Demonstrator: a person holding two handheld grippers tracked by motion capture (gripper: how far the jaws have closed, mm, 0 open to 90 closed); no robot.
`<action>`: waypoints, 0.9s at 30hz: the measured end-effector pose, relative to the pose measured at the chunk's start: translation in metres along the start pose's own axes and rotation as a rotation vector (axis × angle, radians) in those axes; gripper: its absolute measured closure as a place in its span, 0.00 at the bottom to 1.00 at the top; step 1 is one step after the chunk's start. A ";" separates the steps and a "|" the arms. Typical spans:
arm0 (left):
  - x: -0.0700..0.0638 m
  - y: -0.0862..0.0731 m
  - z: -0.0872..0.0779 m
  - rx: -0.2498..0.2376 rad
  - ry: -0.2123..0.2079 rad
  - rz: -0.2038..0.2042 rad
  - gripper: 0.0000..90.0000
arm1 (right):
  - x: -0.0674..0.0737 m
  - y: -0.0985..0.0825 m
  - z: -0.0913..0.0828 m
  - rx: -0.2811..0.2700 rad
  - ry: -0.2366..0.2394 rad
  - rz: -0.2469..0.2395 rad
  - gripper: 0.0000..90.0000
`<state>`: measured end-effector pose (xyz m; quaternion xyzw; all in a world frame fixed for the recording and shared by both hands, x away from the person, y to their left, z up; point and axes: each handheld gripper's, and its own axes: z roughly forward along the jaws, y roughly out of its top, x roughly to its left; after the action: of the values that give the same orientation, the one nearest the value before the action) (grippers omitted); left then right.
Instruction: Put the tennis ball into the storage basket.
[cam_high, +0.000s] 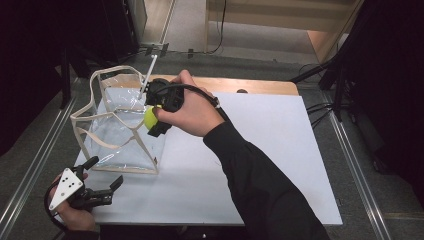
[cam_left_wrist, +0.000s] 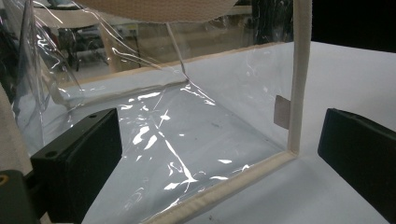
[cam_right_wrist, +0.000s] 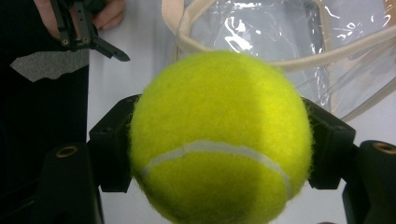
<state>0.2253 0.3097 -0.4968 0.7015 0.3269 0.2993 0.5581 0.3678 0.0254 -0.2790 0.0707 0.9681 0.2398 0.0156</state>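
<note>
**Ball at the bag's rim, drop to come**

The right gripper (cam_high: 152, 117) has the tennis ball (cam_high: 150, 117) clamped between its jaws, and in the right gripper view the ball (cam_right_wrist: 219, 140) sits squarely between the two black pads, each pressing a flank. In the high view it hangs left of centre, right at the near-right rim of the clear bag (cam_high: 120, 125), about level with the cream trim. I read this as the carry step: ball lifted, not yet released, the bag seemingly the target.

Low in the left corner of the high view, the left gripper (cam_high: 102, 186) rests near the table (cam_high: 280, 150) edge, jaws spread wide with nothing between them. Its own view looks through those open jaws at the bag's (cam_left_wrist: 177, 140) lower corner and the upright cream seam (cam_left_wrist: 299, 74).

Next move, by my judgement: bring the ball over the mouth, clear of the rim and the looping handle (cam_high: 82, 112), then part the jaws. The walls are floppy film, so a clip on the trim could fold the opening; the idle gripper is placed to steady that corner if needed.

A ball has no long axis and points nowhere; its white seam (cam_right_wrist: 210, 149) runs as a curve across the face toward the camera. The bag stands upright, mouth up, its longer side running from lower right toward upper left of the high view
</note>
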 end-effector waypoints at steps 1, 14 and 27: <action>0.000 0.000 0.000 0.000 0.000 0.000 0.00 | 0.000 0.000 0.000 0.000 0.000 0.000 0.27; 0.000 0.000 0.000 0.004 -0.002 -0.003 0.00 | -0.001 0.022 -0.014 -0.013 -0.022 -0.009 0.27; 0.000 0.000 -0.001 0.003 -0.003 -0.002 0.00 | -0.006 0.039 -0.012 -0.017 -0.027 -0.002 0.27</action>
<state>0.2251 0.3104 -0.4964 0.7024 0.3272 0.2973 0.5579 0.3784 0.0528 -0.2499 0.0731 0.9658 0.2468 0.0297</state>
